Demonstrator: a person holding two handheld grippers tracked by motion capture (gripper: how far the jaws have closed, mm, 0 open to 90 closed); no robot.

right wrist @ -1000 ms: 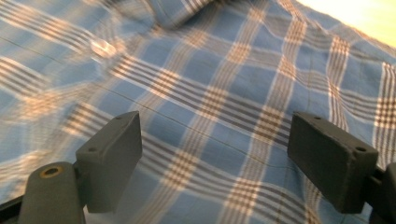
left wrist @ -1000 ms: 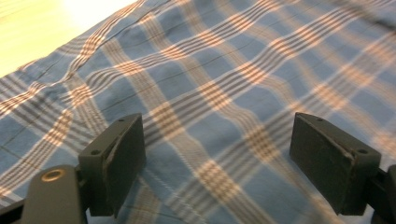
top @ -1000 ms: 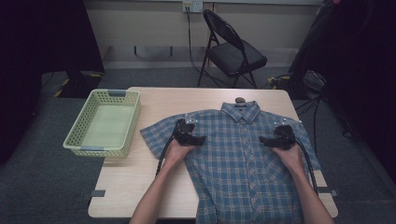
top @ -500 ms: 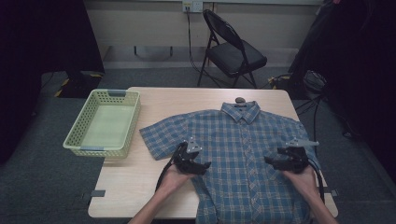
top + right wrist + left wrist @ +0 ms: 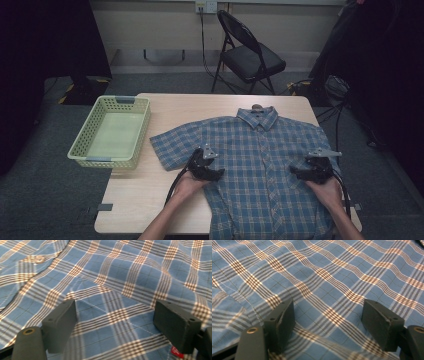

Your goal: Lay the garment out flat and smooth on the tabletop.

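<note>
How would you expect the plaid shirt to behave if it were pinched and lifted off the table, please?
The plaid shirt would probably flop and drape, since it lies flat with soft wrinkles in the gripper views. It looks thin, so likely light. Lifted at one spot, the sleeves would probably hang and drag across the table.

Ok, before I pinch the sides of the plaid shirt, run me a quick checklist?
1. Plaid shirt spread flat, collar away from the person: ok.
2. Left gripper open over the fabric, jaws just closing a little, nothing pinched: ok.
3. Right gripper open, cloth flat between the jaws: ok.
4. Each gripper at its own side edge: cannot tell.
5. Green basket off the shirt: ok.
6. Hem on the table: not ok, it overhangs.
</note>
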